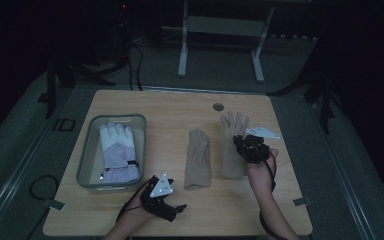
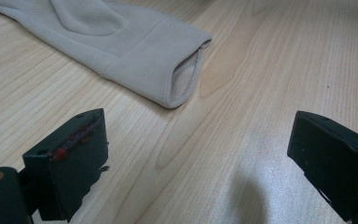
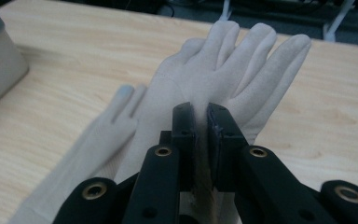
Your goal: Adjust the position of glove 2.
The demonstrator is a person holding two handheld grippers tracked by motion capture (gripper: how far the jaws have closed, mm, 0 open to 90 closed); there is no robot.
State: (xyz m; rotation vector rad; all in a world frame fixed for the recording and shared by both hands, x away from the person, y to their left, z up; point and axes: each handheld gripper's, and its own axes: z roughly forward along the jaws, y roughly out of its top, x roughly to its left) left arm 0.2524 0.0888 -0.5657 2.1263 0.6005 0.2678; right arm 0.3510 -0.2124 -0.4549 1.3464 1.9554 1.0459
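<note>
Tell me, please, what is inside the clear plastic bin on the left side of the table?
Inside the clear bin lies one white and lilac winter glove, fingers pointing away from the person. It covers much of the bottom, so whether anything lies under it cannot be seen.

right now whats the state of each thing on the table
right gripper: shut on the right beige glove
right beige glove: pinched at the palm, fingers spread
left beige glove: lying flat on the table, untouched
left gripper: open, nothing between its jaws, near the left glove's cuff
white and lilac glove: lying in the bin
bin: upright on the table
</note>
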